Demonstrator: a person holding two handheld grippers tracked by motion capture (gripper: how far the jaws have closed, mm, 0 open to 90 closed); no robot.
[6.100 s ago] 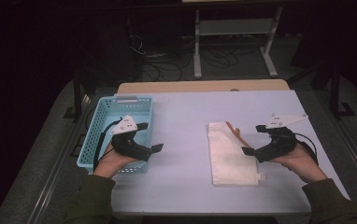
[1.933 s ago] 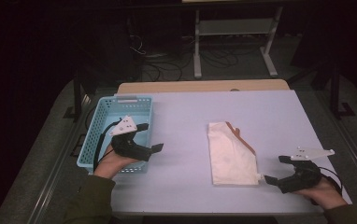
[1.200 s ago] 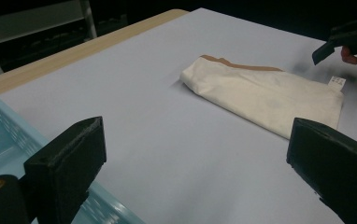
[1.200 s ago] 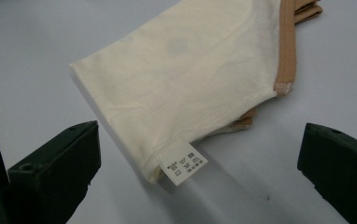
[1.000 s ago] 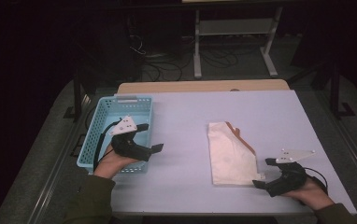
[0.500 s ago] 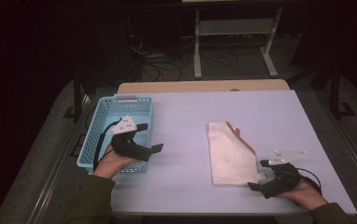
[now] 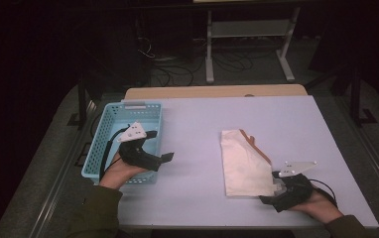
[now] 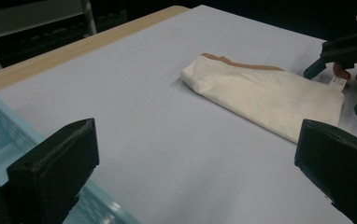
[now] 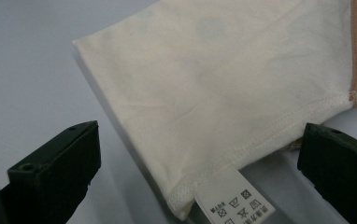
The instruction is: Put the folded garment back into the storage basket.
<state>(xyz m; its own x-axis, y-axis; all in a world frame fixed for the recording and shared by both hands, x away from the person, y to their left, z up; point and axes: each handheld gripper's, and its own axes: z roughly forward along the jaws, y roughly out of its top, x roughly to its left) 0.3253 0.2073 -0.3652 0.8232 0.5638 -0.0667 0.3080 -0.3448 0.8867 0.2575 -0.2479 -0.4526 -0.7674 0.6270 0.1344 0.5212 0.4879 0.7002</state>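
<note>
Cream cotton, folded into a long flat packet: the folded garment (image 7: 244,162) lies on the lilac table (image 7: 197,124) right of centre, its tan-trimmed edge (image 7: 257,146) along the 3 o'clock side and its stitched hem at the near end. A white care label (image 9: 235,199) pokes out from under that hem, at 6 o'clock in the right gripper view. The right gripper (image 7: 273,191) sits at the garment's near right corner, about 5 o'clock from the cloth's middle, jaws spread wide with the hem corner lying between them and nothing pinched yet. It looks like a corner grab is being lined up, and to do it well I'd want the lower jaw slid flat along the table under every layer of the fold, biting the stitched hem itself rather than just the label, which would likely let the layers slide apart on the lift. Out at 9 o'clock, the left gripper (image 7: 160,151) hovers with jaws apart over the near right rim of the light blue basket (image 7: 109,119), holding nothing.
</note>
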